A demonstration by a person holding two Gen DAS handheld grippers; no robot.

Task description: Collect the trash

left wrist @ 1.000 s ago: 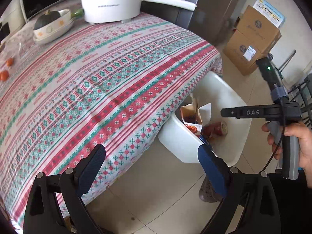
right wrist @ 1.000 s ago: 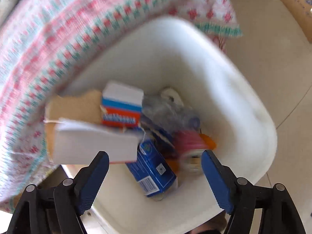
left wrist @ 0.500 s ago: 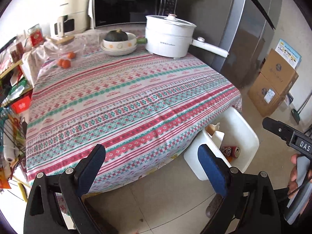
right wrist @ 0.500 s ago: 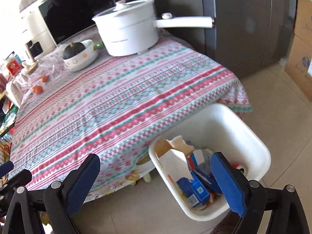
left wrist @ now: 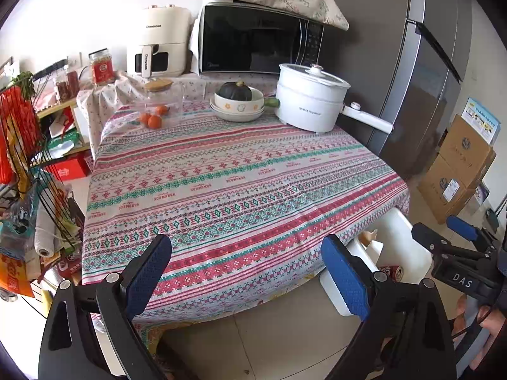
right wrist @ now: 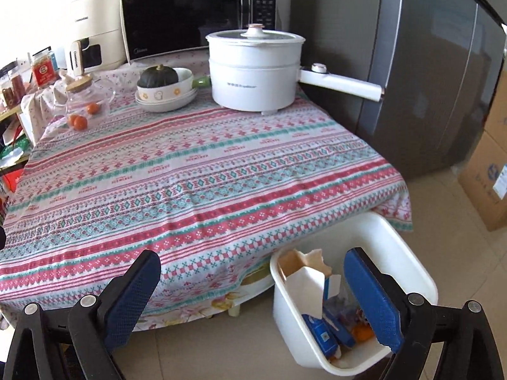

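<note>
My pads are blue with a fine dimpled grip texture, set on matt black plastic arms with bright metal screws. The cloth is woven fabric, matt, patterned in bands. The bin is smooth white plastic with a slight sheen; it holds torn cardboard, printed cartons and a can of shiny metal. The pot is glossy white with a glass lid. The microwave door is dark and reflective. The fridge is grey, brushed-looking metal. The floor is smooth glazed tile. The boxes are plain brown cardboard.
</note>
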